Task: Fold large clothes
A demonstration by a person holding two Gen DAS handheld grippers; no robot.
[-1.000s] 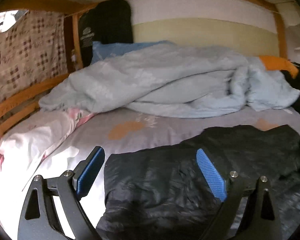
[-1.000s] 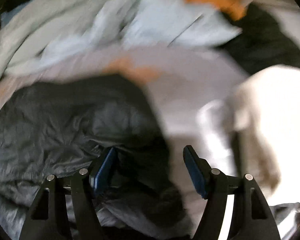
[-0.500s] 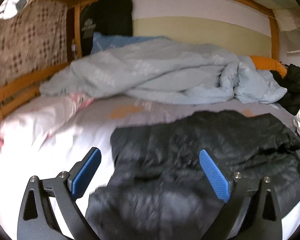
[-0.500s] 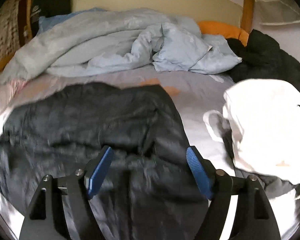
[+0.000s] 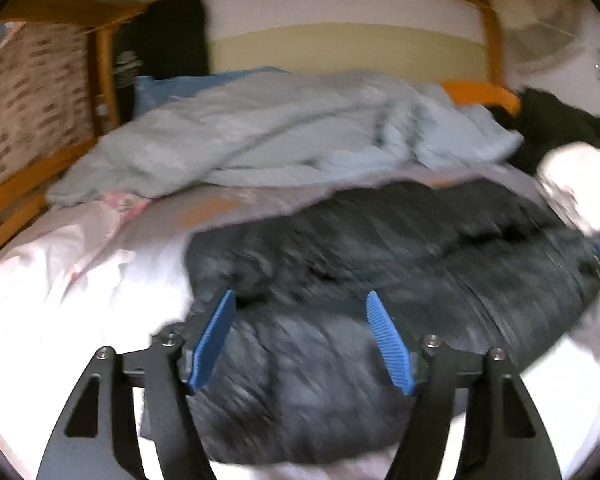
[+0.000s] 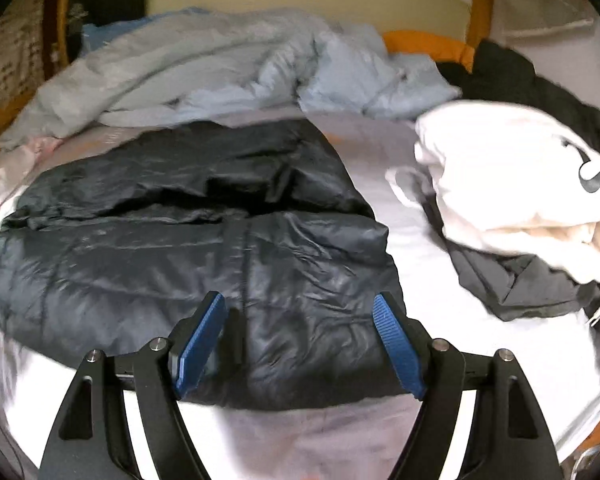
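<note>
A dark puffer jacket (image 5: 380,264) lies spread across the bed (image 5: 80,280); it also shows in the right wrist view (image 6: 204,240), with a zip line down its middle. My left gripper (image 5: 300,300) is open and empty, held over the jacket's left part. My right gripper (image 6: 298,304) is open and empty, held over the jacket's near right edge. The left view is blurred by motion.
A crumpled light blue duvet (image 6: 220,64) lies at the back of the bed. A white garment (image 6: 512,176) on a dark one (image 6: 516,280) lies to the right. A wooden bed frame (image 5: 16,196) runs along the left. An orange pillow (image 6: 424,46) lies at the headboard.
Both grippers have drawn back from the jacket and risen; the jacket now shows whole and lies flatter. Both stayed open.
</note>
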